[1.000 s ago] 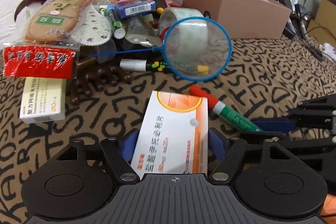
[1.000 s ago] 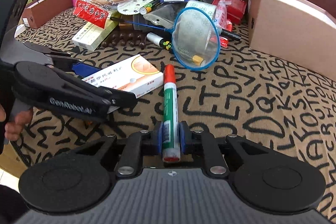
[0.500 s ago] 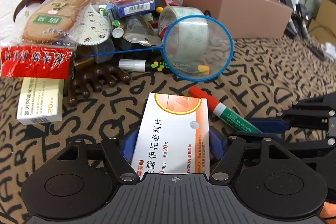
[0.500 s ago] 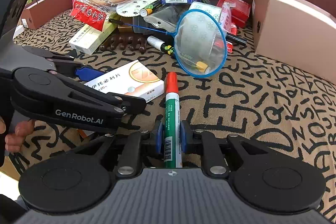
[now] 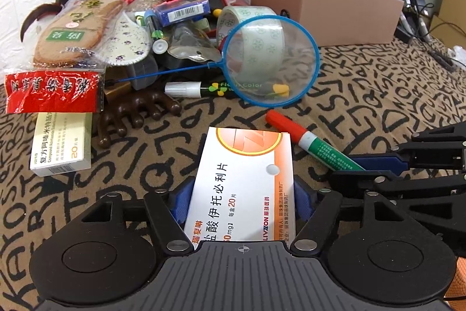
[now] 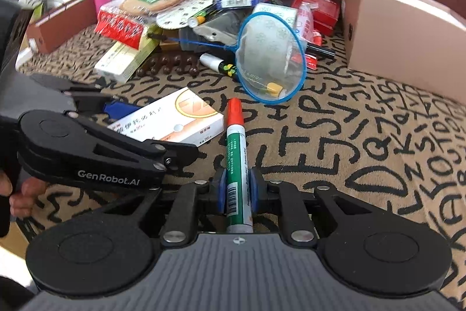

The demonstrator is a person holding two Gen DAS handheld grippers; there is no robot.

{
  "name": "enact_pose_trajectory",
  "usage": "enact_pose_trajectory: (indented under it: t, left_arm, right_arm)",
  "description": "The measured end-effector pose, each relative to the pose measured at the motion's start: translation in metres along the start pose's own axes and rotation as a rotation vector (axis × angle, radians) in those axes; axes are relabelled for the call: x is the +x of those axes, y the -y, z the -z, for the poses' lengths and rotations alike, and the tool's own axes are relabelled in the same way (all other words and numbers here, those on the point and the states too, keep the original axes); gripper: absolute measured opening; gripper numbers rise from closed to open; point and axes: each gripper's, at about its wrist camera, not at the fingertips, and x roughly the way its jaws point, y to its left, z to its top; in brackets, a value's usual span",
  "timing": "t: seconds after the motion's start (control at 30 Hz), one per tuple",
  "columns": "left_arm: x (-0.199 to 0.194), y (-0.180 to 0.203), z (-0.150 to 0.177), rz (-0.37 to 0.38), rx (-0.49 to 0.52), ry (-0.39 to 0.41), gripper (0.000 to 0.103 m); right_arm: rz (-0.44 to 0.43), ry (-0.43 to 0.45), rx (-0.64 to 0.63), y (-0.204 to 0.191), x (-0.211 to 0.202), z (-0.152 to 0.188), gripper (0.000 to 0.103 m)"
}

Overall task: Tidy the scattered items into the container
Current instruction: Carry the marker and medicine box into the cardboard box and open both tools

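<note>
**Both grippers loaded, heap and box beyond**

Nearest, the left gripper (image 5: 243, 196) has its blue pads pressed against the sides of a white-and-orange medicine box (image 5: 247, 182), held flat over the letter-patterned cloth (image 5: 378, 95). Just to its right, the right gripper (image 6: 236, 191) is clamped narrowly on a green marker with a red cap (image 6: 236, 153), cap pointing away. Further off, a blue hand net (image 5: 271, 60) leans on a roll of clear tape (image 5: 247, 19) at the front of a heap of packets. Far right stands the tan cardboard box (image 5: 317, 5).
</note>
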Motion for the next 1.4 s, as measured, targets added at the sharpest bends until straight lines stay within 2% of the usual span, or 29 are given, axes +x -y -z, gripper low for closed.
enact_pose_trajectory:
  t: [0.07,0.2,0.37,0.57,0.7,0.8,0.93,1.07,1.2,1.3,1.4]
  left_arm:
    - [-0.004,0.0,0.0,0.008,-0.025,-0.001,0.069]
    - [-0.014,0.0,-0.004,0.084,-0.098,0.0,0.069]
    - [-0.032,0.014,-0.031,0.151,-0.086,0.068,0.069]
    - [-0.044,0.043,-0.092,0.246,-0.04,0.15,0.069]
    - [-0.042,0.062,-0.14,0.244,0.006,0.211,0.069]
    - [-0.033,0.072,-0.181,0.252,0.005,0.221,0.069]
    - [-0.012,0.079,-0.237,0.263,-0.013,0.233,0.069]
    - [0.028,0.083,-0.291,0.26,-0.05,0.201,0.069]
    - [0.083,0.09,-0.325,0.237,-0.047,0.161,0.069]
    - [0.126,0.092,-0.343,0.21,-0.061,0.108,0.069]
    - [0.163,0.093,-0.356,0.214,-0.08,0.062,0.069]
  right_arm:
    - [-0.01,0.002,0.032,0.003,-0.004,0.0,0.018]
    - [-0.038,0.015,0.095,0.013,-0.019,0.006,0.017]
    - [-0.035,0.069,0.138,0.032,-0.047,0.004,0.017]
    - [-0.025,0.171,0.147,0.063,-0.079,-0.022,0.017]
    - [0.035,0.237,0.094,0.083,-0.095,-0.049,0.017]
    - [0.099,0.283,0.042,0.102,-0.104,-0.076,0.017]
    - [0.201,0.314,-0.016,0.135,-0.109,-0.118,0.017]
    - [0.271,0.31,-0.043,0.177,-0.099,-0.165,0.017]
    - [0.342,0.257,-0.039,0.227,-0.069,-0.199,0.017]
    - [0.346,0.191,0.011,0.265,-0.035,-0.212,0.017]
    - [0.356,0.101,0.036,0.297,0.005,-0.218,0.017]
